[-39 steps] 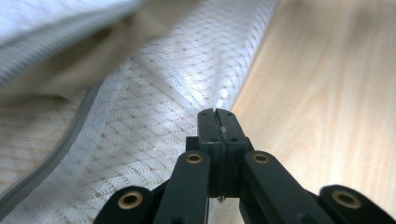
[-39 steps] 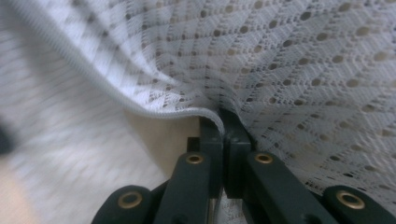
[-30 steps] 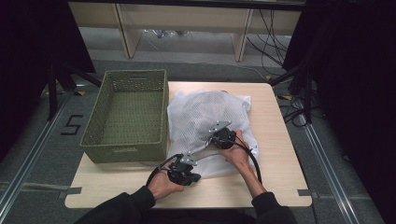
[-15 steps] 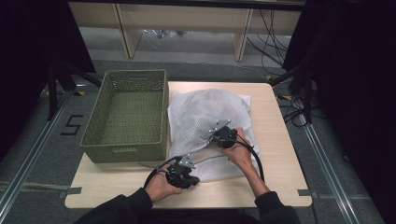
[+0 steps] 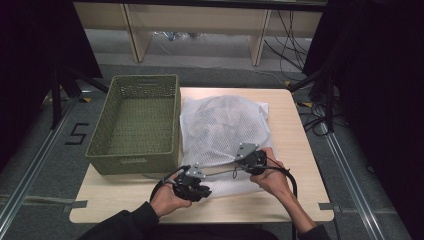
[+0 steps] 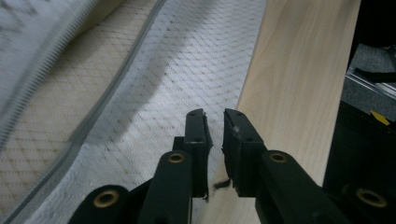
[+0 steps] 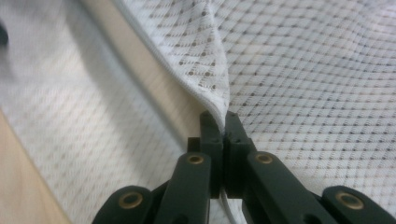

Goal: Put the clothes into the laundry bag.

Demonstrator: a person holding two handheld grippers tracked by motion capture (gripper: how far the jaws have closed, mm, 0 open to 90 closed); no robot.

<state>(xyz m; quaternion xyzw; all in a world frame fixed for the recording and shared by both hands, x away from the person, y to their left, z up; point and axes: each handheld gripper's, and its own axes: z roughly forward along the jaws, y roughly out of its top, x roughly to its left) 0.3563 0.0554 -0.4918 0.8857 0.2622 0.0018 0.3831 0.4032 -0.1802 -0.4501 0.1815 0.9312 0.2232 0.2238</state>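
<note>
White mesh bag lies on the wooden surface, just right of a green basket that stands at the left side. The bag's near edge reaches toward the person's side, where both hands work.

Right tongs are pressed together, pinching a fold of the bag's upper layer at its zip edge; in the right gripper view the mesh rises in a peak from the jaw tips, lifted clear of the layer beneath. In the high view the right tongs sit over the bag's near right part, held in the right hand.

Left tongs have just been opening and stand slightly spread, a narrow gap between the jaws and nothing pressed in it. In the left gripper view they hang over the bag's flat lower layer right at its edge, where mesh meets bare surface. In the high view the left tongs lie at the bag's near left corner, in the left hand.
</note>
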